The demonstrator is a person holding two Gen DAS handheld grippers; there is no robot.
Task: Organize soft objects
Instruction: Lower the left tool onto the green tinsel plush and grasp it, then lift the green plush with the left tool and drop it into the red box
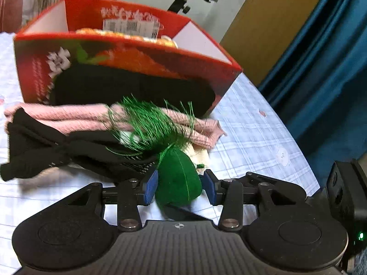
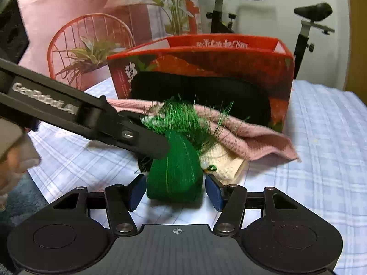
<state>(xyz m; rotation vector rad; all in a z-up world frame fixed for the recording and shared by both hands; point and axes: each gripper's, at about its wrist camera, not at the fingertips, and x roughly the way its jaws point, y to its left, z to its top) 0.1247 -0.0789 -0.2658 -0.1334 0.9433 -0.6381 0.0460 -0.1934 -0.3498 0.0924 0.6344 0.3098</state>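
A green felt toy (image 1: 177, 183) with a shiny green tassel (image 1: 149, 123) sits between the blue pads of my left gripper (image 1: 181, 186), which is shut on it. In the right wrist view the same toy (image 2: 175, 176) lies between the pads of my right gripper (image 2: 175, 193), which is open with gaps on both sides. The left gripper's finger (image 2: 142, 139) reaches in from the left onto the toy. Behind it lie a folded pink cloth (image 1: 68, 116), black fabric (image 1: 45, 151) and a cream knit piece (image 2: 223, 162).
A red cardboard box (image 1: 146, 52) stands open-topped behind the pile on a blue-and-white checked bedsheet (image 1: 252, 133). An exercise bike (image 2: 307, 29), a red wire chair (image 2: 91, 45) with a plant and a blue curtain (image 1: 325, 68) stand beyond the bed.
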